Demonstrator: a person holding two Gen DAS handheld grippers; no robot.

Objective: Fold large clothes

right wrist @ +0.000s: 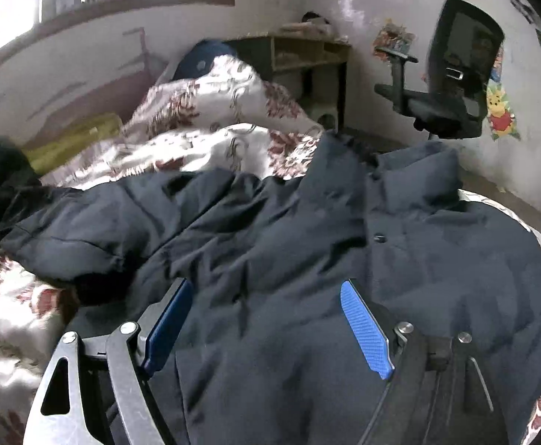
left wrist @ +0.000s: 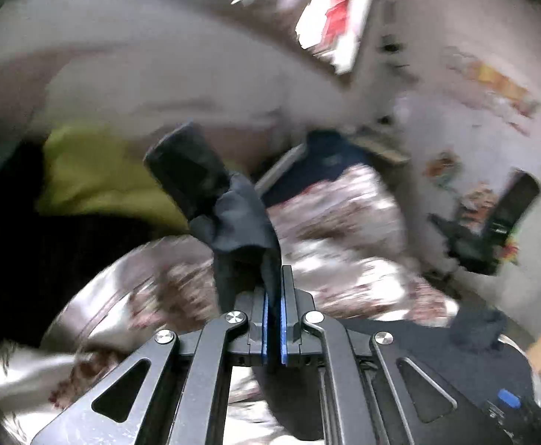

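Bed w/ white quilt printed in dark-red flowers (right wrist: 203, 141) fills most of both views. Big dark navy padded jacket (right wrist: 307, 259) lies spread flat on it, collar twd the far wall, one sleeve stretched out to the left in the right wrist view. Wooden open-shelf unit (right wrist: 300, 52) stands by the wall at the bed's far end; a few pale items on top, shelf contents too dim to tell. Black office chair (right wrist: 452, 85) beside it. Crumpled yellow-green cloth (left wrist: 96, 174) lies at the bed's wall side.

Left gripper (left wrist: 274, 296): blue pads pressed together, clamped on a fold of the jacket's dark fabric, which rises from the tips into a blurred cuff end; view is motion-smeared.

Right gripper (right wrist: 266, 319): fingers spread wide, nothing pinched. Jacket body lies btwn and under the fingers; whether tips touch it, can't tell.
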